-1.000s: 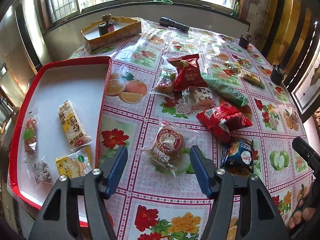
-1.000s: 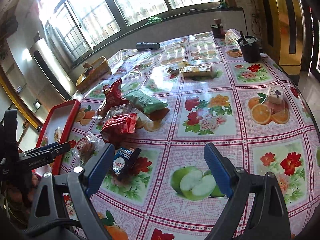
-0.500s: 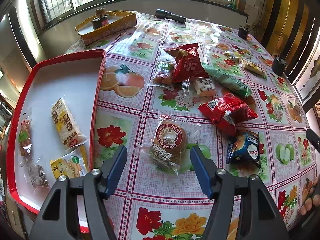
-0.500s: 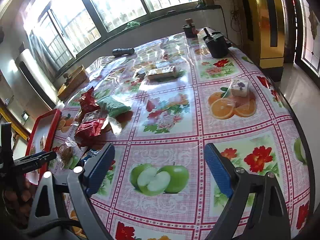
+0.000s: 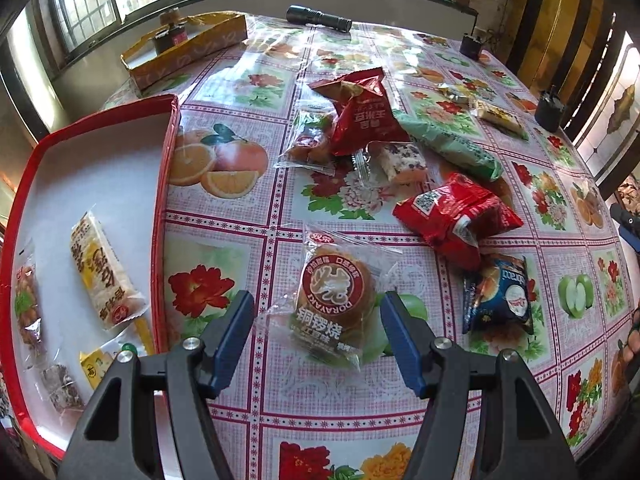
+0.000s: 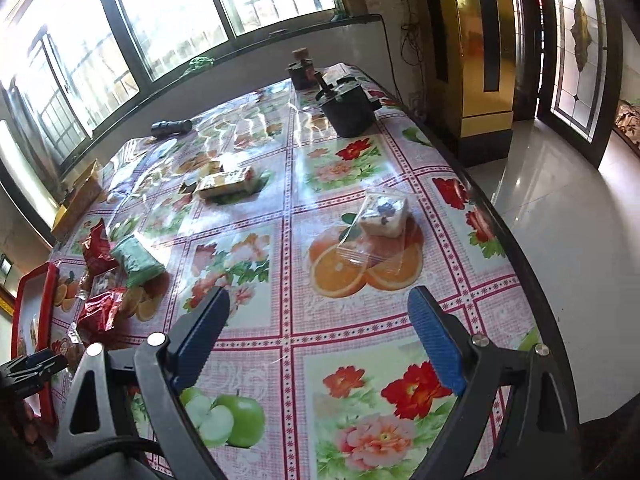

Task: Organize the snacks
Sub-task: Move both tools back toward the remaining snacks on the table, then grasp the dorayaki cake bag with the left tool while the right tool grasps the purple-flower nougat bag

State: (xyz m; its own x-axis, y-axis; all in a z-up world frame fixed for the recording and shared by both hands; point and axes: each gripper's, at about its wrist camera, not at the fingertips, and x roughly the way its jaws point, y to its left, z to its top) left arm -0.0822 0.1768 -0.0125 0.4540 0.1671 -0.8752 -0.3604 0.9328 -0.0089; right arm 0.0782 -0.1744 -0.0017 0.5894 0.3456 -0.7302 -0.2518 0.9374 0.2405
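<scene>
Four wrapped snacks lie in the white red-rimmed tray (image 5: pixel 163 184). Two red foil bags (image 5: pixel 362 114), one long green packet (image 5: pixel 452 146), one clear-wrapped dorayaki cake (image 5: pixel 334 300) and one dark blue sachet (image 5: pixel 500 296) lie on the flowered oilcloth table (image 5: pixel 240 248).

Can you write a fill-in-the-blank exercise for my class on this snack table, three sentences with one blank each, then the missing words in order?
1. The left gripper is open around the round ______ packet.
2. The tray holding sorted snacks has a ______ rim.
3. The right gripper is open and points toward the clear bag lying on printed ______ slices.

Missing words: dorayaki; red; orange
</scene>
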